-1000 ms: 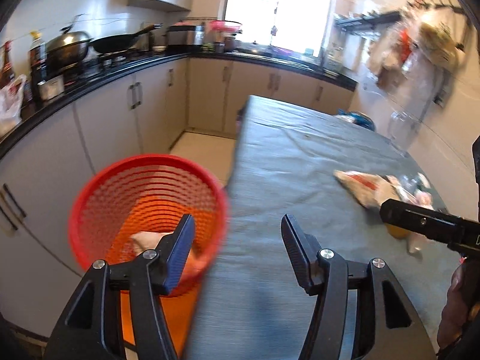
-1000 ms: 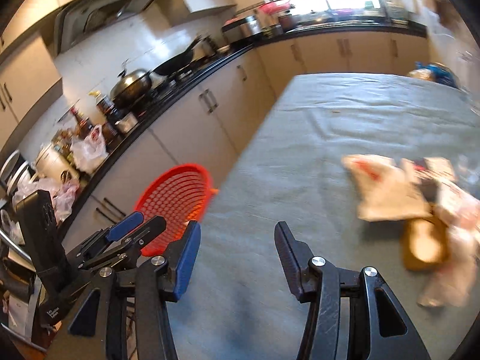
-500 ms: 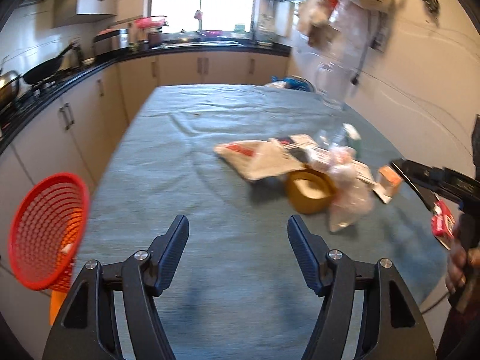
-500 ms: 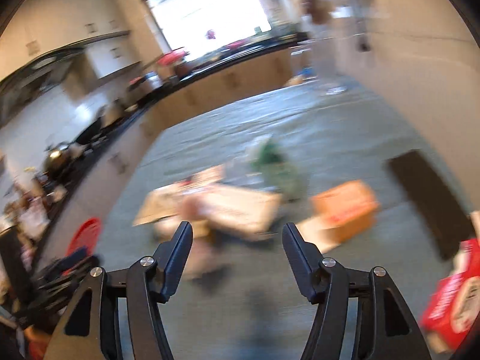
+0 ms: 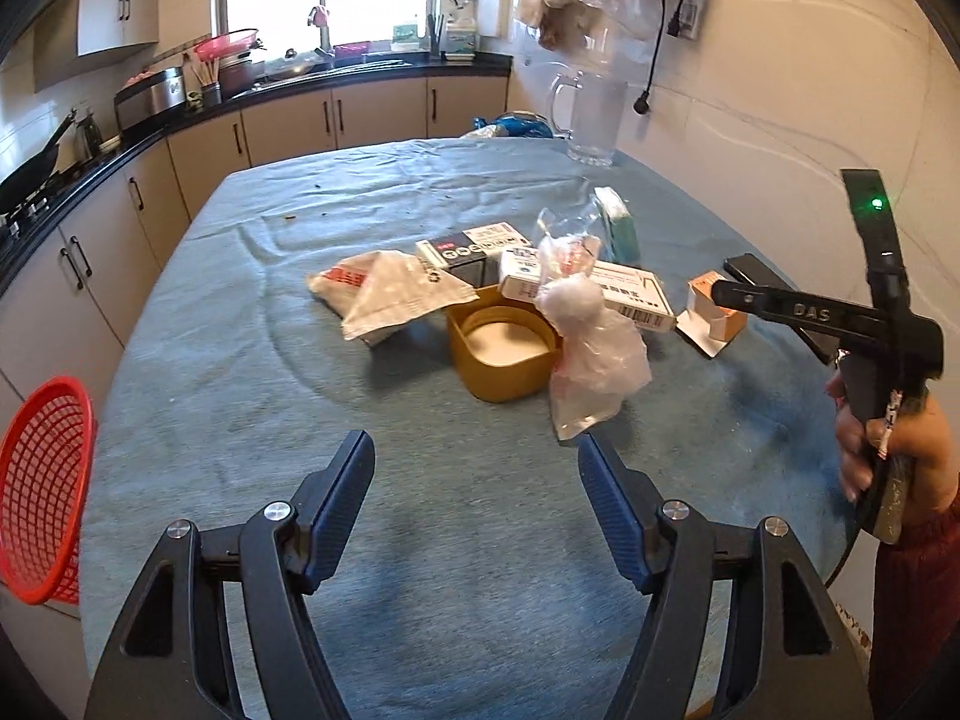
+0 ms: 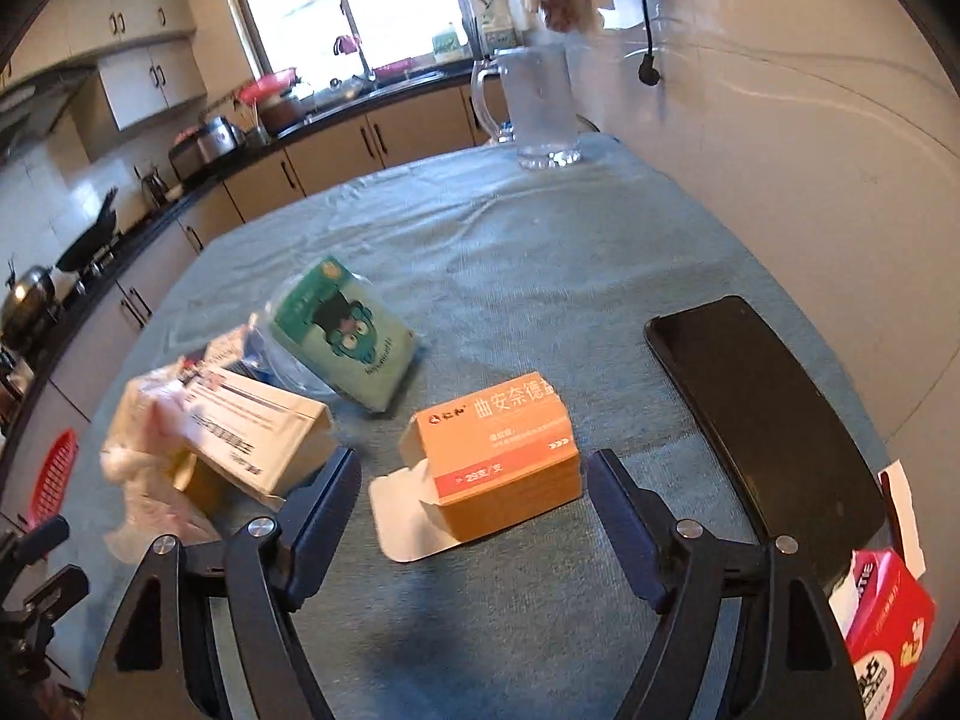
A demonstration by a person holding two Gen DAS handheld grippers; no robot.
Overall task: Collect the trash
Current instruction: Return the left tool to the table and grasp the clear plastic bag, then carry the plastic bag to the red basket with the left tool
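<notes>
A heap of trash lies on the blue-clothed table (image 5: 420,540): a crumpled white wrapper (image 5: 393,294), a yellow tub (image 5: 501,354), a clear plastic bag (image 5: 591,360), white boxes (image 5: 624,294) and a green tissue pack (image 6: 345,342). An orange box (image 6: 504,450) with an open flap lies just ahead of my right gripper (image 6: 474,480), which is open and empty. My left gripper (image 5: 477,480) is open and empty, short of the heap. The red mesh basket (image 5: 42,480) hangs off the table's left edge.
A black phone (image 6: 762,414) lies right of the orange box, a red box (image 6: 882,630) at the near right. A glass jug (image 6: 540,108) stands at the table's far end by the wall. Kitchen counters run along the left and back.
Both grippers have swung right, away from the red basket and toward the trash heap. The right gripper now faces the orange box close up. Both stayed open.
</notes>
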